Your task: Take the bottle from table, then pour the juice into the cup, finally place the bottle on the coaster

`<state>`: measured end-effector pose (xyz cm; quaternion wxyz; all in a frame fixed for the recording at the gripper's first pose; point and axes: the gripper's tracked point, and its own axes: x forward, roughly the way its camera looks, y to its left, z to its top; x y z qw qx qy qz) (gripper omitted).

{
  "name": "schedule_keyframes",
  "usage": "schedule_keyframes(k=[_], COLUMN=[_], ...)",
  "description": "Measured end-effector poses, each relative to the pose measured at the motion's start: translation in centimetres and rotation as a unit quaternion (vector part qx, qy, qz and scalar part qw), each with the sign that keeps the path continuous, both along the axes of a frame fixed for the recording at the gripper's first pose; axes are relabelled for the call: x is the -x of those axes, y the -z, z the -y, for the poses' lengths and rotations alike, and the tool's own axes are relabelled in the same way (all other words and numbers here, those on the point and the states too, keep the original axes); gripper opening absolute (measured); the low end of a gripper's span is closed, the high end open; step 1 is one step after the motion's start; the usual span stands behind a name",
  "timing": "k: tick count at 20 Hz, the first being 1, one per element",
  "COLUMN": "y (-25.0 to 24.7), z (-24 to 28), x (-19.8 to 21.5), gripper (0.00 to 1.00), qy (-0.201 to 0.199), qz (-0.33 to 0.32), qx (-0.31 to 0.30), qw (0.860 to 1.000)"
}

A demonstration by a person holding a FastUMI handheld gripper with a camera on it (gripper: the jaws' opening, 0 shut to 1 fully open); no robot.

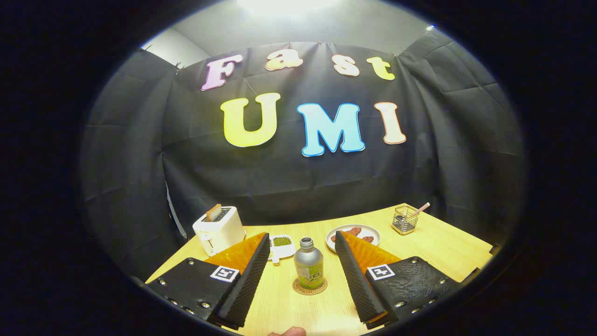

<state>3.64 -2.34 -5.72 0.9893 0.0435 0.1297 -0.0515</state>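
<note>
One bottle (pixel 308 262) stands upright on its coaster (pixel 309 286) | claw (pixel 302 242) released, fingers clear either side | bench (pixel 438 247) placement looks complete

The single fisheye camera rides on the claw (pixel 302 247) and looks forward along its two fingers (pixel 247 280), which rise spread wide apart from the lower part of the view. It sits low, just above the near part of the desk (pixel 438 247), and faces straight across the wood toward the black cloth wall behind. The bottle (pixel 308 262) stands upright on its coaster (pixel 309 287) close ahead, centred in the open gap and touching neither finger. Farther along the same line of sight lie a toaster (pixel 219 229), a small dish (pixel 282 245), a plate (pixel 354 233) and a wire basket (pixel 404 219) near the desk's far edge.
</note>
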Motion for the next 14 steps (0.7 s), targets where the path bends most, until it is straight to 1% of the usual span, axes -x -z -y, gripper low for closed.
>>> schedule_keyframes(k=[5, 11, 14], y=[-1.8, -3.2, -3.1], z=[-0.6, -1.5, -1.9], x=[1.9, 2.9, 3.1], gripper=[0.85, 0.85, 0.85], qy=[-0.019, -0.031, -0.037], qz=[0.013, 0.033, 0.029], qx=[0.016, 0.008, 0.005], qw=[1.0, 0.999, 0.999])
